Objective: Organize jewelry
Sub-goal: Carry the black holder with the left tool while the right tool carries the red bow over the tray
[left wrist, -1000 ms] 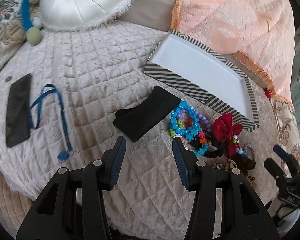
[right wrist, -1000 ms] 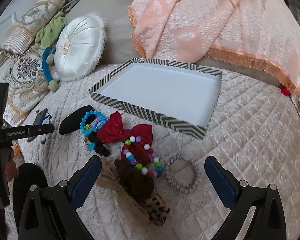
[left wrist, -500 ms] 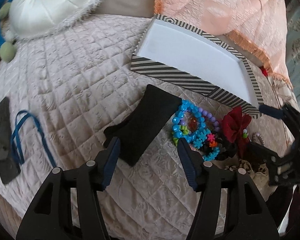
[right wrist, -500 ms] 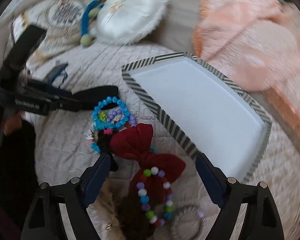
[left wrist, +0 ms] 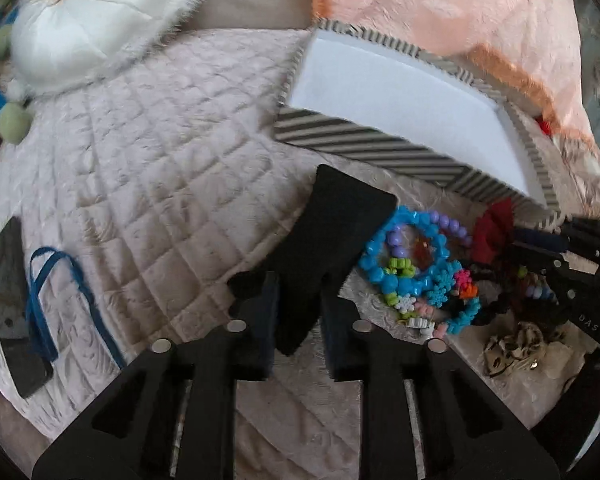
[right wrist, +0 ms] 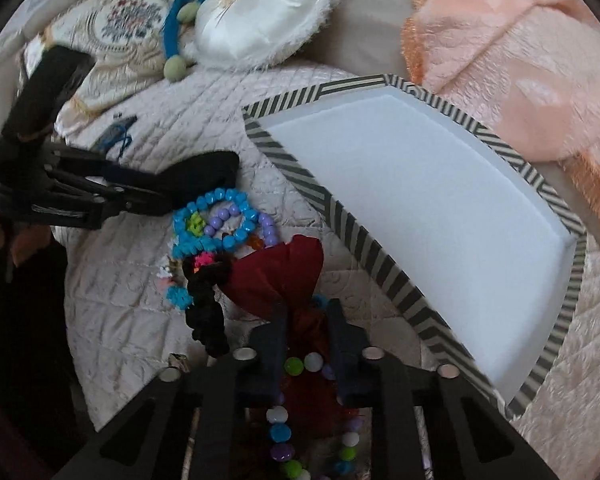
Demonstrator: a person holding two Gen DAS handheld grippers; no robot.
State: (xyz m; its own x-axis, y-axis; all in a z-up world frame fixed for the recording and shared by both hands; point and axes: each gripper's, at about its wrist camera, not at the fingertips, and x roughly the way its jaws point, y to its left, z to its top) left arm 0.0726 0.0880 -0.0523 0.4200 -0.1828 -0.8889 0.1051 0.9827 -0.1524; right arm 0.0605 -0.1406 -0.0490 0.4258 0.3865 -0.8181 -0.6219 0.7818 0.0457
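A black flat headband (left wrist: 332, 236) lies on the quilted bedspread, and my left gripper (left wrist: 298, 300) is shut on its near end. It also shows in the right wrist view (right wrist: 204, 176). Beside it lies a heap of blue and purple bead bracelets (left wrist: 416, 256), a black scrunchie (right wrist: 206, 300) and a red bow (right wrist: 284, 268). My right gripper (right wrist: 308, 320) is shut on the red bow, with a multicoloured bead bracelet (right wrist: 300, 368) under its fingers. The white tray with a striped rim (right wrist: 364, 248) stands empty behind the heap.
A white round cushion (left wrist: 92, 20) and a peach blanket (left wrist: 440, 4) lie at the back. A dark phone (left wrist: 8, 300) with a blue lanyard (left wrist: 56, 308) lies at the left. A leopard scrunchie (left wrist: 516, 344) lies at the right.
Both grippers moved forward and down and closed: the left onto the black headband, the right onto the red bow.
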